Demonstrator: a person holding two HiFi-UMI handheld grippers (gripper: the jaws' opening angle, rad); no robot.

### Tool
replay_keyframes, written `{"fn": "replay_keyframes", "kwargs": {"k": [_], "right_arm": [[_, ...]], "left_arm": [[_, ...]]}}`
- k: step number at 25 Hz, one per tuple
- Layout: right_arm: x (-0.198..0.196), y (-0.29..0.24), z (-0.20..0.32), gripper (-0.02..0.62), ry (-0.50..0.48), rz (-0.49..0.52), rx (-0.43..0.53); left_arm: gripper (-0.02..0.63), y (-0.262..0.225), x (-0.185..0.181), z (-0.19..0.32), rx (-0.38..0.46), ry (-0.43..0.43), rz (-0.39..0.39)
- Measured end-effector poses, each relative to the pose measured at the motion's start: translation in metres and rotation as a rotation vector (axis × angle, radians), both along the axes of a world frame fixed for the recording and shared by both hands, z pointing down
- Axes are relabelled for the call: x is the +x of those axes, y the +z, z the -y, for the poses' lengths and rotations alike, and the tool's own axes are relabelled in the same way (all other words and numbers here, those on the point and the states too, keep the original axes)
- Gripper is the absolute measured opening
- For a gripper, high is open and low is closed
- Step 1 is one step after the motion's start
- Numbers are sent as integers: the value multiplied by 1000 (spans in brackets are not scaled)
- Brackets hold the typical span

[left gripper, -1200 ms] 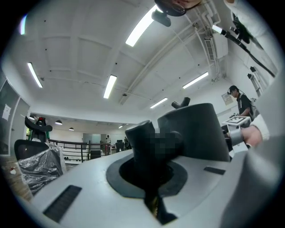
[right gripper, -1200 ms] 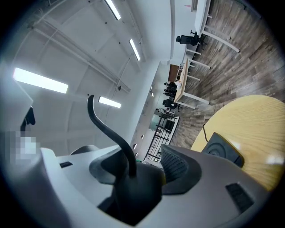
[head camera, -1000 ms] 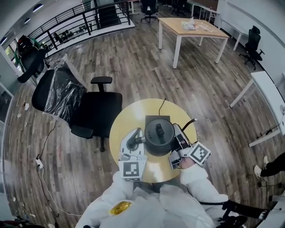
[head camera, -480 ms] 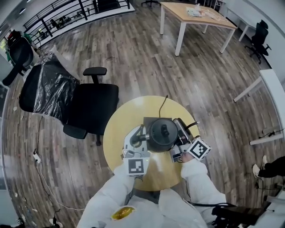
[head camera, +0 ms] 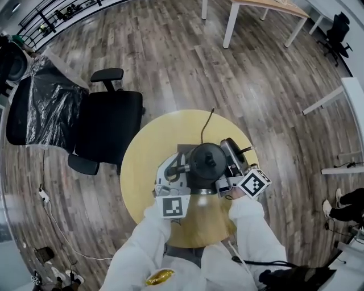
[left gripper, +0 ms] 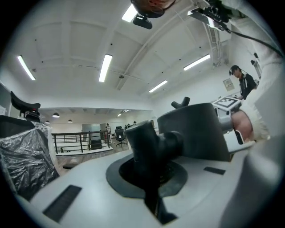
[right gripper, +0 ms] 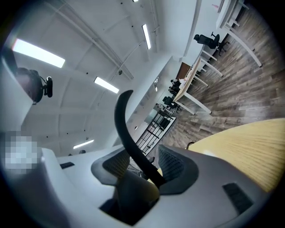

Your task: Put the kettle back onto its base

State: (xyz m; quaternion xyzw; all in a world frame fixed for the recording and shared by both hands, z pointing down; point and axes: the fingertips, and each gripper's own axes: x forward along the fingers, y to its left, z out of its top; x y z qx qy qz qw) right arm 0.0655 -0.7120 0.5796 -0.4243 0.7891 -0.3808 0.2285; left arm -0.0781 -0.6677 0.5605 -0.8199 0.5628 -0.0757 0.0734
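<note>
A black gooseneck kettle (head camera: 205, 163) hangs over its dark square base (head camera: 182, 150) on the round yellow table (head camera: 142, 170); whether it rests on the base I cannot tell. My left gripper (head camera: 177, 171) is shut on the kettle's thick black handle (left gripper: 149, 144) at the kettle's left. At the kettle's right, my right gripper (head camera: 230, 166) has the thin curved spout (right gripper: 127, 133) between its jaws. They are closing, with gaps still showing beside the spout. The kettle body (left gripper: 196, 131) fills the right of the left gripper view.
The base's cord (head camera: 203, 128) runs to the table's far edge. A black office chair (head camera: 108, 128) stands close at the table's left, a plastic-covered chair (head camera: 40, 102) beyond it. A wooden desk (head camera: 261, 4) and a white desk (head camera: 347, 94) stand farther off.
Both grippers have come down together with the kettle, which now covers more of the base. The left gripper has stayed shut on the handle.
</note>
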Motion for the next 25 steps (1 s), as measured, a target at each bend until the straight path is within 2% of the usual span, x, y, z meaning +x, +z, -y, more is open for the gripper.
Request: {"fn": "replay_keyframes", "kwargs": {"k": [5,9,16,20,23,25], "right_arm": [[-4,14,6,206,6,-23,-8],[-3,18,4,206,-4,-17,6],[-8,8,-2,206,0,-34,39],[-10,2,-12,202,26,-37,61],[-8,2,-16,201,64,-58,71],[-2,11,-16,198,98,-40,34]], "left_arm": [[0,21,-6,9,-33,-32,-39],[0,25,-4,9,-19,-26,-2],[3,44,-21,15,-90,-118,-56],[69,61,-43,13,-167,-210,-65],[111,69,-46,6,-226,-213,-92],[130,75,-44,-1,-257,-192,-75]]}}
